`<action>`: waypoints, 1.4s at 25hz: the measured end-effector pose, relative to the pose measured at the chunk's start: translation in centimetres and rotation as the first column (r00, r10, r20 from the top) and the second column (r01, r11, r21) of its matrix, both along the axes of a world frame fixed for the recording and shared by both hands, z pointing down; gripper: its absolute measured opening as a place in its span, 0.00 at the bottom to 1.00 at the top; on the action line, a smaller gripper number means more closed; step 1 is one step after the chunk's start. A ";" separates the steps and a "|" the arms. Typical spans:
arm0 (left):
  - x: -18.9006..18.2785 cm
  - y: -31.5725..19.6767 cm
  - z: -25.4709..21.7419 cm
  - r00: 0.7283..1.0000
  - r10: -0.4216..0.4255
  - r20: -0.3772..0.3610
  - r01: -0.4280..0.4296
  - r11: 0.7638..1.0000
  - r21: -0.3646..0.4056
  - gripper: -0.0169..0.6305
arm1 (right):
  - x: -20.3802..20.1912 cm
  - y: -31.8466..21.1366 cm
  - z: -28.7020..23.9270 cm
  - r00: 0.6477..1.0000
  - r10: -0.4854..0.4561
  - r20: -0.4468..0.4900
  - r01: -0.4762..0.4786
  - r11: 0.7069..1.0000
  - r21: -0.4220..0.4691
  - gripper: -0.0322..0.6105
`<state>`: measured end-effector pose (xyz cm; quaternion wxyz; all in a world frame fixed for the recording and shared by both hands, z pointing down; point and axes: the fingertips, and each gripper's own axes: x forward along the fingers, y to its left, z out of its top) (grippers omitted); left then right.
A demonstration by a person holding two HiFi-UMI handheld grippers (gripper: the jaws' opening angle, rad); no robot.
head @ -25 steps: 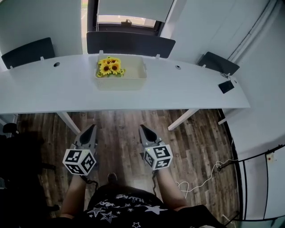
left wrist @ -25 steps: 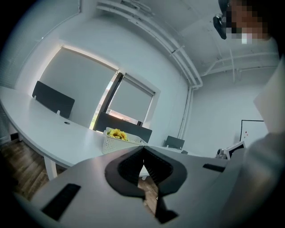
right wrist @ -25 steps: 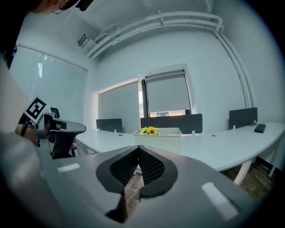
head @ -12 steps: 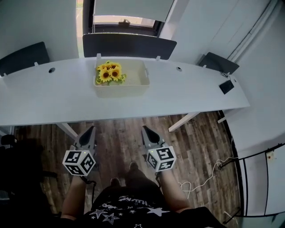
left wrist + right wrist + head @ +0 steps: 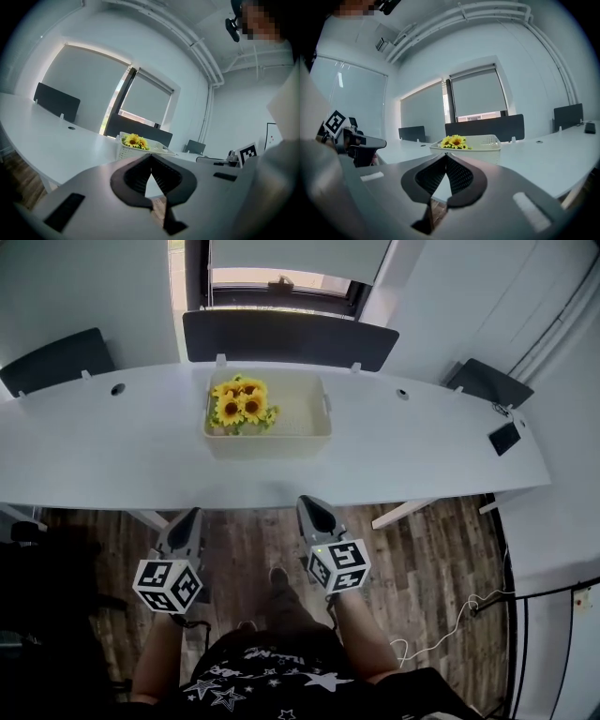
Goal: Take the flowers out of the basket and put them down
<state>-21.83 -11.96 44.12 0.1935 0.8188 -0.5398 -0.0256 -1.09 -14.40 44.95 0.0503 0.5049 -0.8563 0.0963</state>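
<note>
A bunch of yellow sunflowers [image 5: 240,404] lies in the left half of a cream plastic basket [image 5: 298,437] on the long white table [image 5: 112,451]. The flowers also show in the left gripper view as sunflowers [image 5: 134,140] and in the right gripper view as sunflowers [image 5: 455,141] inside the basket [image 5: 485,140]. My left gripper [image 5: 191,517] and my right gripper [image 5: 309,505] are both shut and hold nothing. They hover over the wooden floor, just short of the table's near edge, and point toward the basket.
Dark privacy screens [image 5: 289,334] stand along the table's far side, with a window behind. A small black device [image 5: 504,438] lies at the table's right end. A white cable [image 5: 450,620] trails on the wooden floor at the right. Table legs [image 5: 401,513] stand under the near edge.
The table and basket have come closer and grown larger in the head view. Both grippers have moved forward to the table's near edge, still shut.
</note>
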 end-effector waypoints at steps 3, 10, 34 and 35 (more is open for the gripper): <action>0.6 -2.2 0.6 1.000 -0.018 0.010 0.019 1.000 -0.015 0.04 | 0.3 -2.3 0.8 0.999 -0.038 -0.005 0.038 0.999 -0.019 0.05; 2.9 -7.4 1.6 0.998 -0.052 0.035 0.053 0.998 -0.043 0.04 | 3.3 -8.3 0.7 0.999 -0.048 0.018 0.048 0.999 -0.017 0.05; 4.0 -14.9 -0.1 0.974 -0.190 0.123 0.193 0.981 -0.008 0.04 | 4.0 -19.5 -1.6 0.978 -0.195 0.074 0.195 0.981 0.008 0.05; 3.8 -15.3 -0.2 0.976 -0.185 0.119 0.187 0.982 -0.004 0.04 | 3.8 -19.7 -1.5 0.978 -0.194 0.076 0.194 0.981 0.003 0.05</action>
